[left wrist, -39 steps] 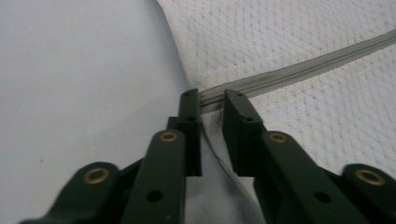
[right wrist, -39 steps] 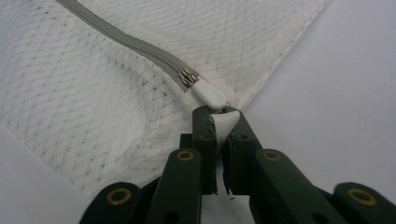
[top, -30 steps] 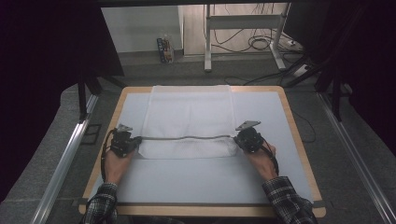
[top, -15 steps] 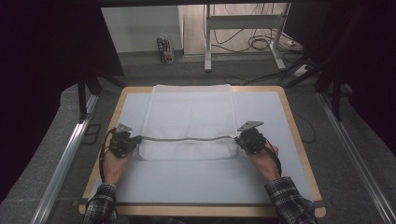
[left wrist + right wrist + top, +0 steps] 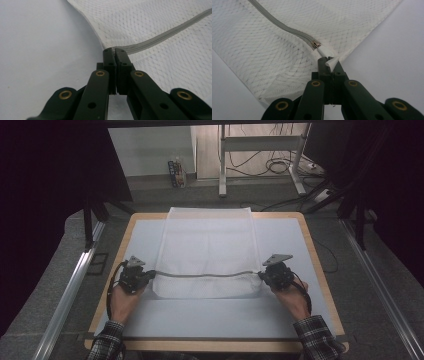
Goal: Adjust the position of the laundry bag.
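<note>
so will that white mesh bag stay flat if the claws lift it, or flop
Probably flop. The mesh bag looks thin and see-through, so likely very light. Its zipper edge already dips between the left claw and right claw, suggesting no stiffness. Fine netting may snag.

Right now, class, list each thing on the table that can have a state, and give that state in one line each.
Mesh laundry bag: flat on the table, near edge lifted.
Zipper: closed, slider at the right end.
Left tongs: shut on the bag's corner.
Right tongs: shut on the bag's white end tab.
</note>
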### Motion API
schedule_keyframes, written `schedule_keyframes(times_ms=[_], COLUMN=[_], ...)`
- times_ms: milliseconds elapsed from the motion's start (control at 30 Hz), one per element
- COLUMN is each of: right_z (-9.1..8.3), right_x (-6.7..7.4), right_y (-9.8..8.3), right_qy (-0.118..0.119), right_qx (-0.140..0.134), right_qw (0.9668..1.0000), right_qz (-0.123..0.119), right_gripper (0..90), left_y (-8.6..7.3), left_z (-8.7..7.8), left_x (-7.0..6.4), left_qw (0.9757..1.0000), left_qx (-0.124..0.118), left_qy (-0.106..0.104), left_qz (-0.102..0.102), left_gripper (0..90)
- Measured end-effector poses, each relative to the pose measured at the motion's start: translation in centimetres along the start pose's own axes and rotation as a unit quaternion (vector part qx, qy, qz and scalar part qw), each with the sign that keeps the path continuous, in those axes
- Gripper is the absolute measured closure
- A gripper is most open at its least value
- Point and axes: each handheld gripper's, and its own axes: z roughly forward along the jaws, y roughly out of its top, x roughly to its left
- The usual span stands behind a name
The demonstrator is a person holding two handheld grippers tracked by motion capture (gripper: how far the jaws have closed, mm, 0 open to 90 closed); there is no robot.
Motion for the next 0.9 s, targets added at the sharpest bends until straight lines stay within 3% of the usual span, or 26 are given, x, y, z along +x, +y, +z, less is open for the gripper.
schedule_keyframes(times_ms=[467,900], right_z=[-2.6,-4.6], right_x=[0.8,1.4], right_y=[-2.3,-4.7], right_qy=[0.008,0.015], right_qx=[0.022,0.029], right_qw=[0.9997,0.9994], right_qz=[-0.012,-0.006], right_gripper=[89.0,88.8], left_y=[-0.5,-1.6], left_z=[-1.4,-1.9], left_x=[-2.8,-4.6], left_qw=[0.9991,0.9974], left_qx=[0.012,0.030], left_qy=[-0.017,-0.041], left_qz=[0.036,0.051], left_gripper=[89.0,88.8])
